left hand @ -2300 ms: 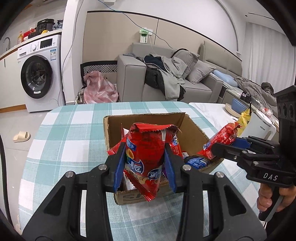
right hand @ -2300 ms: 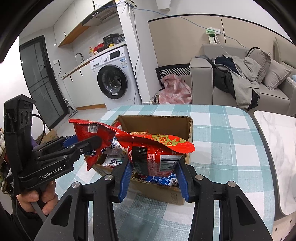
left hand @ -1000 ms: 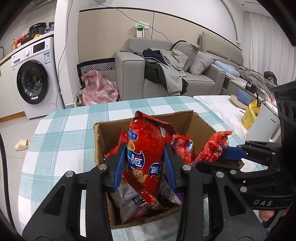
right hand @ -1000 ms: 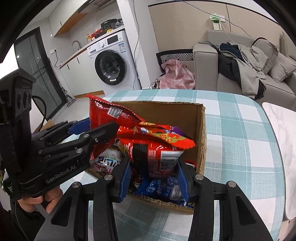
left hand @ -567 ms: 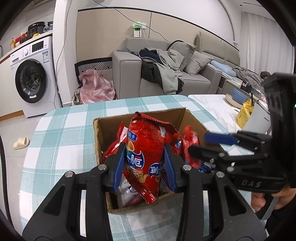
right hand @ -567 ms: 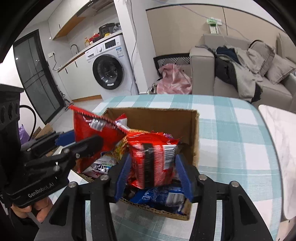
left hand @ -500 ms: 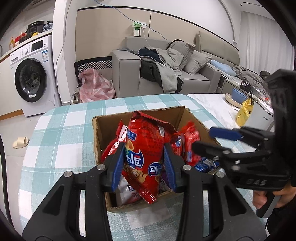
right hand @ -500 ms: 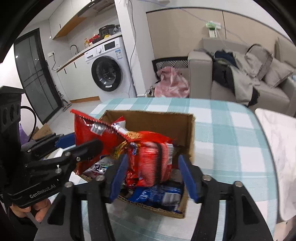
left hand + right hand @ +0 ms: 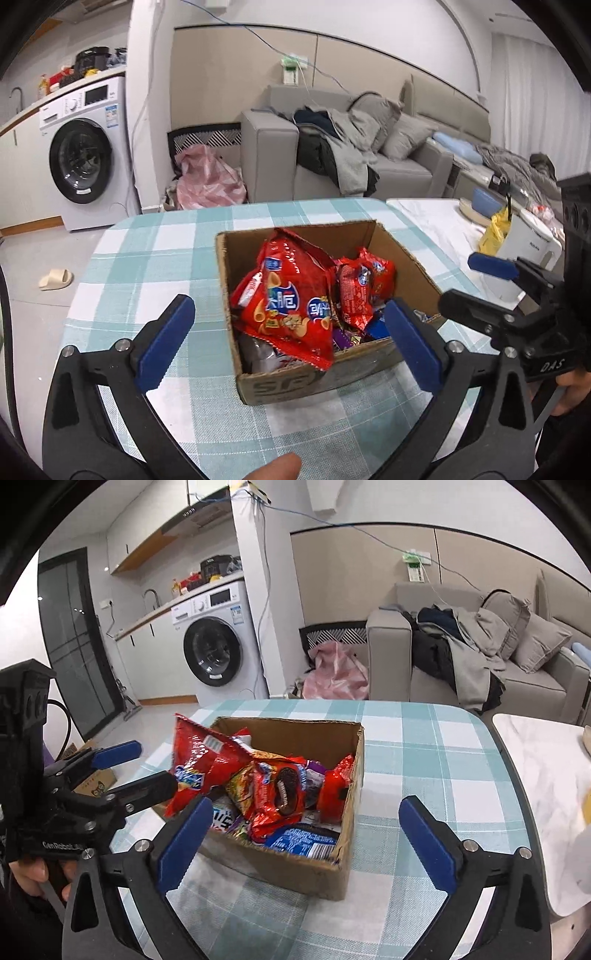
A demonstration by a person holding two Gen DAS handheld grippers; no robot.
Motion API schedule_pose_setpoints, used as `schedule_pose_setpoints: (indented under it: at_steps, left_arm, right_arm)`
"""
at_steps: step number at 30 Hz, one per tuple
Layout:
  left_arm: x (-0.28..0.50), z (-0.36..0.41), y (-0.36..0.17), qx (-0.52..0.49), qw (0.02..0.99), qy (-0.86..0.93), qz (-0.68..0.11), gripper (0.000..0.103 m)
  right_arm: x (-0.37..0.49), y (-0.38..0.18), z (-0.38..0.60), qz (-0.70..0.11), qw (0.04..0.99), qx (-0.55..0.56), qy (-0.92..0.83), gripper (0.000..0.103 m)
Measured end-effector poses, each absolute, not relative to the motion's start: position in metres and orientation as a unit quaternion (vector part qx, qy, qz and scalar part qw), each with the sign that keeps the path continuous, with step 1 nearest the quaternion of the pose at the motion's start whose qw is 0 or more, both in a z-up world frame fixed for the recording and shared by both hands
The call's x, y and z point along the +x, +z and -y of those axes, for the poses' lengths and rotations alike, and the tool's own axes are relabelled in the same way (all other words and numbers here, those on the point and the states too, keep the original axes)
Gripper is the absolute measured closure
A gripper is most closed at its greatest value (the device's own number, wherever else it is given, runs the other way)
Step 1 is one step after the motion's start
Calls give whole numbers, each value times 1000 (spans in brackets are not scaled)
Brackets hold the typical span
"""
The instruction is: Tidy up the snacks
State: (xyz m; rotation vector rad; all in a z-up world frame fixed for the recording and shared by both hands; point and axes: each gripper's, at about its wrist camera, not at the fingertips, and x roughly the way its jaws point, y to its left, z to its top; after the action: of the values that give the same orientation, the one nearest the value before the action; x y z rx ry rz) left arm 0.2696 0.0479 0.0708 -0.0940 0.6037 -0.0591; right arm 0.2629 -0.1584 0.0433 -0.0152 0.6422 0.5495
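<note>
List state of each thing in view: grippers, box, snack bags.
left gripper: open, empty
right gripper: open, empty
cardboard box: open-topped, full of snacks, on the checked table
large red chip bag: released, leaning in the box
small red packet: upright against the box wall

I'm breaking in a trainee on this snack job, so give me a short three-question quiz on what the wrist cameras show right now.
1. True or false: the left gripper grips the big red chip bag.
2. Where do the snacks lie? A) in the cardboard box B) on the checked tablecloth C) on the sofa
3. What state is the right gripper in?

Key: 1 false, it is open and the bag lies in the box; 2 A; 3 open, holding nothing.
</note>
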Motion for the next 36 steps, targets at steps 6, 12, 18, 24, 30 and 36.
schedule_pose_setpoints:
  at_steps: [6,12,18,24,30,36]
  left_arm:
    - [246,-50,70,-47,959,-10,-281,1]
    - [223,-48,62,-35,965,4,-261,1]
    - [199,-51,40,-48,968,16,-245,1]
    - [188,-52,19,-48,970,17,-239,1]
    - [180,-52,9,-53,974,15,-221,1]
    - [179,-46,3,-40,975,14,-217,1]
  right_arm:
    - [236,45,164,-275,915,5,293,0]
    - [212,40,166,-252,917,1,309,0]
    - [195,25,169,-238,919,9,315,0]
    - [184,7,171,-220,923,3,317,0]
    - [180,-1,174,-203,929,-3,310,0]
    - [180,-8,181,-189,934,-1,303,0]
